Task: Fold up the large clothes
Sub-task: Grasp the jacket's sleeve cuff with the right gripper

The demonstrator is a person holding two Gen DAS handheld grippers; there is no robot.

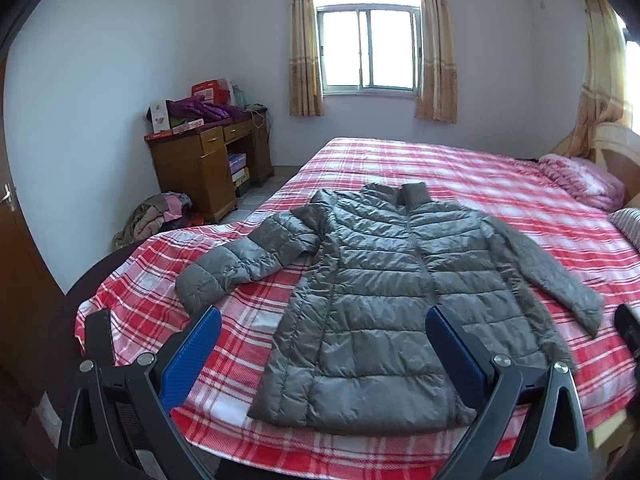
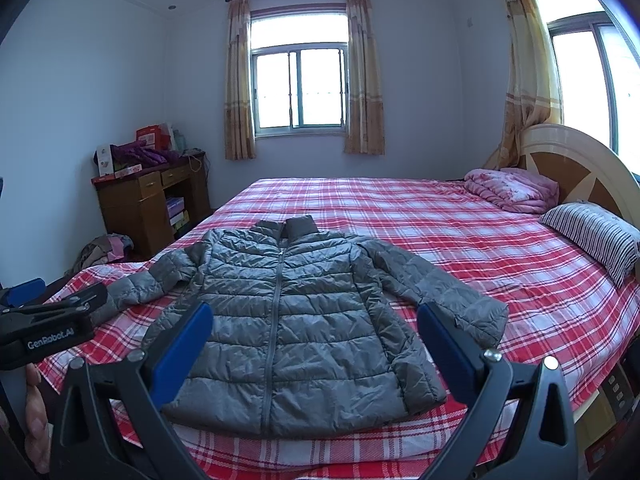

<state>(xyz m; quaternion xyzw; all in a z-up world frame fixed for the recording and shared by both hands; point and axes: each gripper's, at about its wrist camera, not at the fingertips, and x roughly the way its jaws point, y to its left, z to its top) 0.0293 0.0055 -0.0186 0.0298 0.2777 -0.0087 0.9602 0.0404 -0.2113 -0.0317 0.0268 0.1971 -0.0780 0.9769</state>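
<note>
**Mia:** What is on the far left?

**Ben:** At nine o'clock there is a brown wooden desk (image 1: pixel 200 168) with stuff piled on top. A heap of clothes (image 1: pixel 152 216) sits on the floor beside it.

**Mia:** And the left gripper (image 1: pixel 324 344)?

**Ben:** Its blue pads (image 1: pixel 192 356) are spread wide apart. It holds nothing. It hangs over the near edge of the bed.

**Mia:** Where is the puffer jacket (image 1: pixel 376 296)?

**Ben:** In the middle, lying flat on the red plaid bed sheet (image 1: pixel 480 184). It is zipped up. The collar points to twelve o'clock and the hem to six. The left sleeve (image 1: pixel 248 260) sticks out toward nine o'clock. The right sleeve (image 2: pixel 440 292) slopes down toward four o'clock.

**Mia:** And the right gripper (image 2: pixel 316 340)?

**Ben:** Wide open too, holding nothing, above the hem.

**Mia:** What is on the right?

**Ben:** At two o'clock, a pink quilt (image 2: pixel 512 188) and a striped pillow (image 2: pixel 592 236) by the headboard.

**Mia:** So which step is this?

**Ben:** I think the very start. No fold is made yet. Next, I guess, each gripper must pinch a sleeve and lay it over the chest.
</note>
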